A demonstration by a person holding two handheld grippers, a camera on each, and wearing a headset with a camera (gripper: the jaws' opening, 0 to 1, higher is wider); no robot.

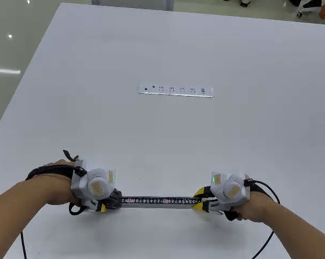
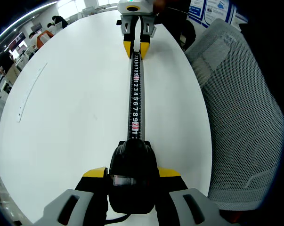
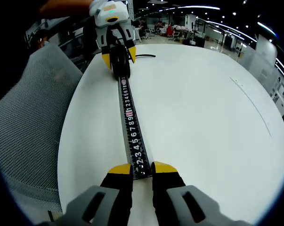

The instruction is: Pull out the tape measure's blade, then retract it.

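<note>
The black tape measure case [image 2: 131,175] sits clamped between the yellow-tipped jaws of my left gripper [image 2: 131,173], low on the white table [image 1: 151,124] near its front edge. Its blade [image 1: 159,201], black with white numbers, stretches flat across to my right gripper [image 3: 142,168], which is shut on the blade's end. In the right gripper view the blade [image 3: 130,127] runs away to the case [image 3: 117,59] held by the left gripper [image 3: 117,56]. In the left gripper view the blade [image 2: 135,94] leads to the right gripper [image 2: 136,46].
A white power strip [image 1: 175,90] lies flat in the middle of the table, well beyond both grippers. A grey mesh chair [image 2: 245,117] stands just off the table's near edge. People and desks fill the room behind.
</note>
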